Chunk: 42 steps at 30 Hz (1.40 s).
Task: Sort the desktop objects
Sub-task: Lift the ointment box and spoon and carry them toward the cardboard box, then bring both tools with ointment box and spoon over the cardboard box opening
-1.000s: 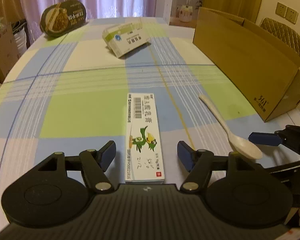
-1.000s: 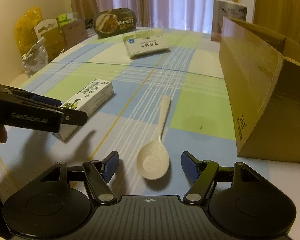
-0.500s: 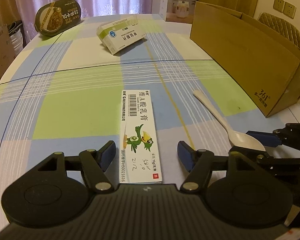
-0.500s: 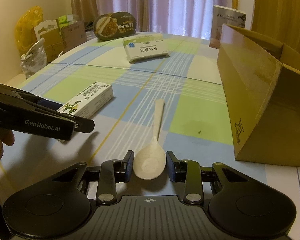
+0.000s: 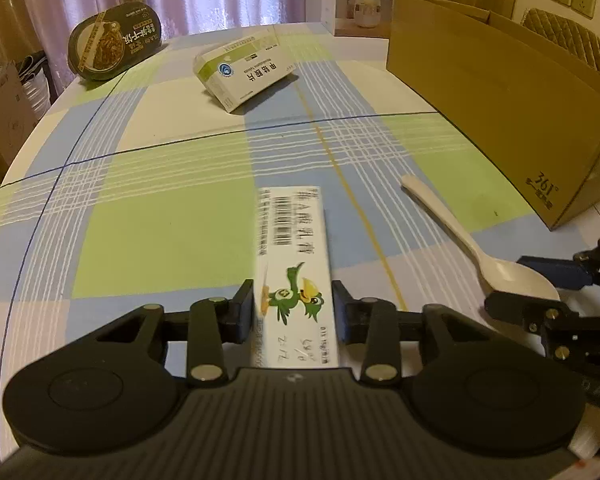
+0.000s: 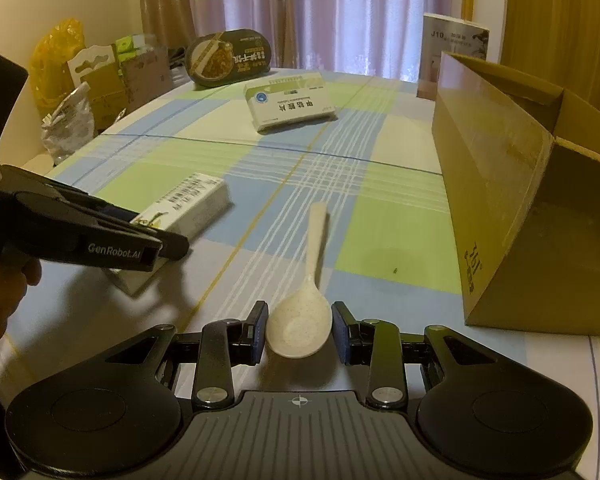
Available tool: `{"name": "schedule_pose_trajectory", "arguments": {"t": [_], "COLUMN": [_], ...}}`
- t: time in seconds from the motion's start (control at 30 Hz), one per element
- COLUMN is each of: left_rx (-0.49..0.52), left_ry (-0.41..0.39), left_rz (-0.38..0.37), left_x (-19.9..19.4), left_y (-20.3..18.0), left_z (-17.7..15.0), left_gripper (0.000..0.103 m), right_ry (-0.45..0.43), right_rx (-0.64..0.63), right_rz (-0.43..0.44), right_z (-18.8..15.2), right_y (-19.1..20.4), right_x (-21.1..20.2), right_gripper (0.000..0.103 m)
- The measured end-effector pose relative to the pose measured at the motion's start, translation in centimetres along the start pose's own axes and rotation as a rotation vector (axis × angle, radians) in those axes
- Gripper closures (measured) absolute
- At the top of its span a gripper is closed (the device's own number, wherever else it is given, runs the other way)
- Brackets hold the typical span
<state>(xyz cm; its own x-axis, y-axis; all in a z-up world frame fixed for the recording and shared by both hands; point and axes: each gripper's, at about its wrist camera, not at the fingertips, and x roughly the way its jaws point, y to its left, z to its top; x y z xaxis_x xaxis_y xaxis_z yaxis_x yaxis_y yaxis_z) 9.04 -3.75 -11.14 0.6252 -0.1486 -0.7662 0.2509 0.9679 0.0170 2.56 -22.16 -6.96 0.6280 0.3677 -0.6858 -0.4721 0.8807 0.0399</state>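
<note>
1. The left tool (image 5: 293, 308) is closed on the near end of a long white carton (image 5: 292, 264), most of which reaches forward over the checked tabletop (image 5: 160, 216).
2. The right tool (image 6: 299, 334) pinches a pale spoon (image 6: 300, 322) by its bowl, handle pointing away.
3. The rounded bowl could slip free; the carton could droop.
4. The cardboard box (image 6: 500, 184) interior is hidden.

Matt speckled plastic spoon (image 6: 300, 326), brown cardboard box (image 6: 512, 208), checked tablecloth (image 6: 204, 160)
</note>
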Motion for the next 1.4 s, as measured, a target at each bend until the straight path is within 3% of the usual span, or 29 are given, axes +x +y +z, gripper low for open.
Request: {"name": "schedule_pose_trajectory", "arguments": {"t": [0.2, 0.9, 1.4], "left_rx": [0.007, -0.012, 0.02], "left_ry": [0.002, -0.119, -0.156], "left_rz": [-0.035, -0.056, -0.079], "left_x": [-1.0, -7.6, -9.6], "left_y": [-0.7, -2.3, -4.9], "left_z": [-0.5, 1.7, 3.0], "left_gripper": [0.07, 0.07, 0.07], "right_ry": [-0.028, -0.168, -0.243], "right_rx": [-0.002, -0.003, 0.029], "right_rz": [0.001, -0.025, -0.059], "right_z": [0.7, 3.2, 3.4], "right_y": [0.1, 0.1, -1.4], "right_x": [-1.1, -6.4, -9.6], "right_gripper": [0.072, 0.072, 0.072]}}
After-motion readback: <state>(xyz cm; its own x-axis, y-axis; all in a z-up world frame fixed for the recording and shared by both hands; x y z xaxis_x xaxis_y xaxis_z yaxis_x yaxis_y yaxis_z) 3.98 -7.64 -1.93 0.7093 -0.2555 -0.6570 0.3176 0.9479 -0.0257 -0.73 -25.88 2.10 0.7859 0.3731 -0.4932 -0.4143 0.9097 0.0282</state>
